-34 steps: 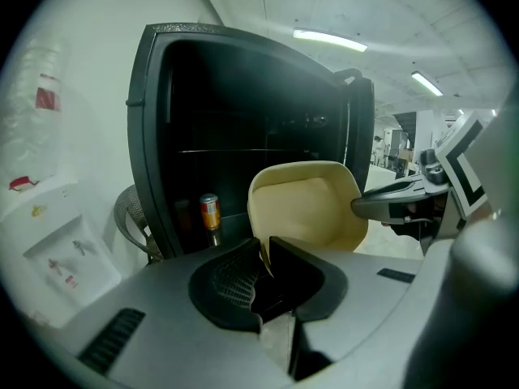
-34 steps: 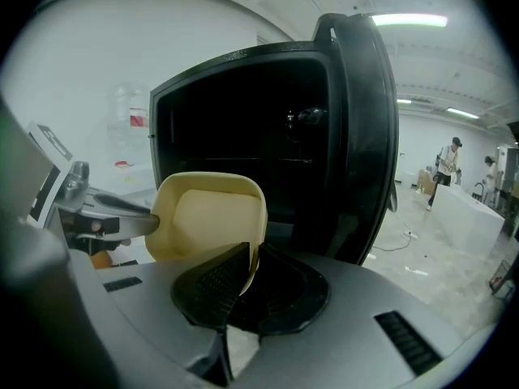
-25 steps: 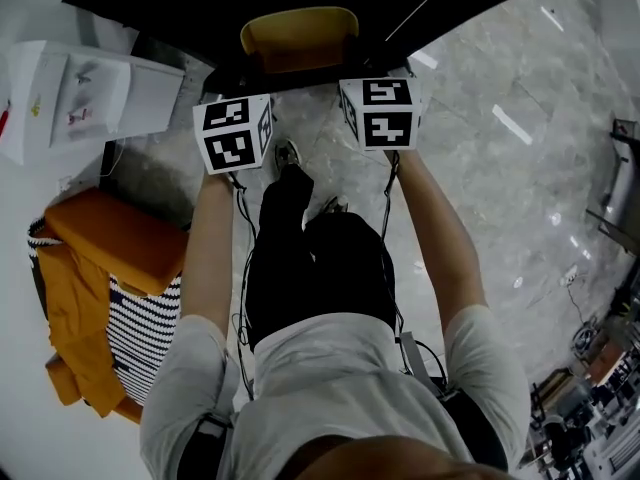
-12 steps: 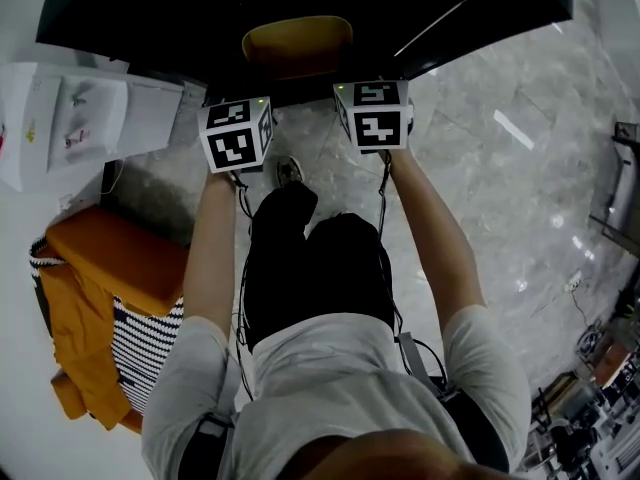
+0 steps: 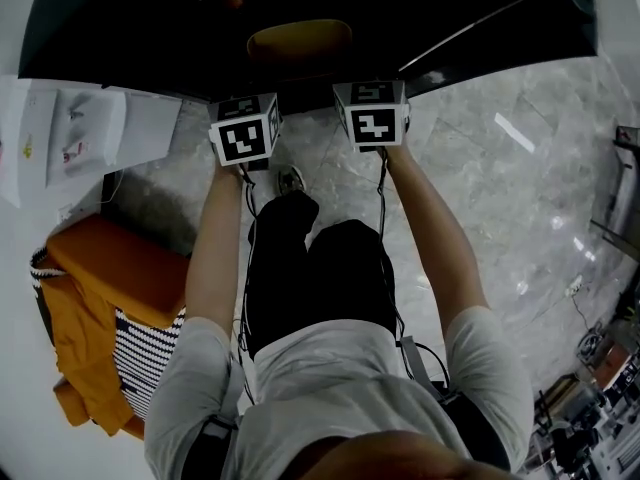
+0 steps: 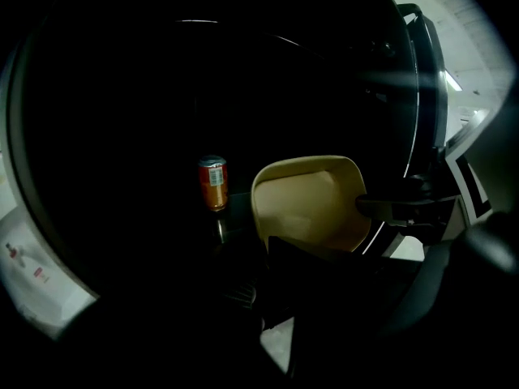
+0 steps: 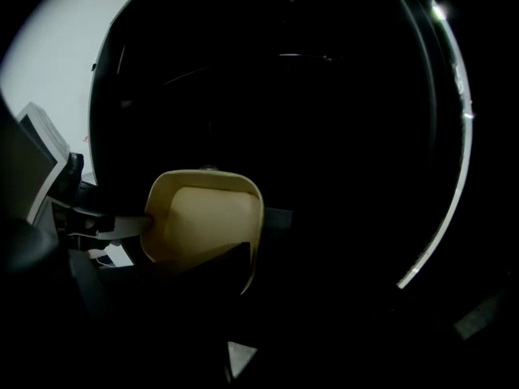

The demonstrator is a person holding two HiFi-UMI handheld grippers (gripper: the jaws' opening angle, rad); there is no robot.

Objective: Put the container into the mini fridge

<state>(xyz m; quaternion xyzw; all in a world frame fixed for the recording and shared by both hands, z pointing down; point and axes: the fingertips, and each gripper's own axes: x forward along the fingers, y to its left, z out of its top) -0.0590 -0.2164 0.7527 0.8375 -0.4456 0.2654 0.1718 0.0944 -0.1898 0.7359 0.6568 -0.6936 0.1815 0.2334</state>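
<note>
the mini fridge (image 5: 120,28) stands open, interior dark. the tan container (image 5: 300,41) is at the fridge mouth, carried between both grippers and not yet set down, as far as can be judged. the left gripper (image 6: 272,248) is clamped on its left rim, the right gripper (image 7: 243,254) on its right rim. a can (image 6: 212,183) stands inside. remaining: seat the container, release, withdraw.

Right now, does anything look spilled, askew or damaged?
Nothing stands out. The empty container is held between the left gripper and right gripper at the dark mini fridge, and the orange can inside stands upright.
</note>
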